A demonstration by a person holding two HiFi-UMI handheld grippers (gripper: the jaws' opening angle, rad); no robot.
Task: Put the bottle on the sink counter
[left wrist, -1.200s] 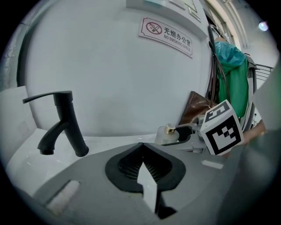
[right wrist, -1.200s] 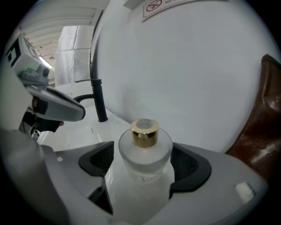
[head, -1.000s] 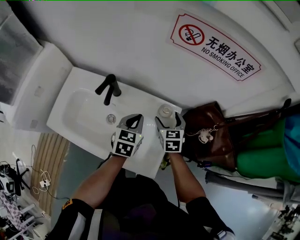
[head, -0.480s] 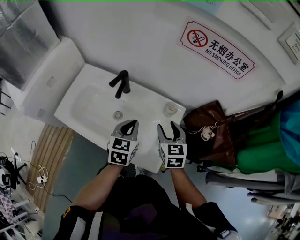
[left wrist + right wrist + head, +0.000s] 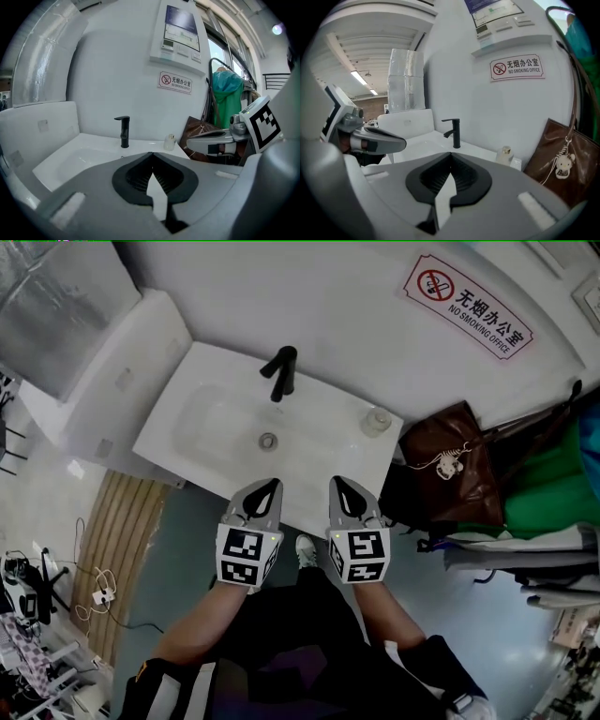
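since a second ago: right gripper (image 5: pixel 342 487) has let go of the bottle (image 5: pixel 377 421) and drawn back. its fingers (image 5: pixel 469 180) have just been closing and now meet at the tips, nothing between. left gripper (image 5: pixel 266 489) back too, fingers clenched, empty. bottle stands upright on the sink surface (image 5: pixel 319 460), far right corner, just left of a brown bag (image 5: pixel 441 460). both grippers side by side over the near edge, pointing far, tilted slightly down. black faucet (image 5: pixel 281 373) far-left; bare surface between fingers and bottle.
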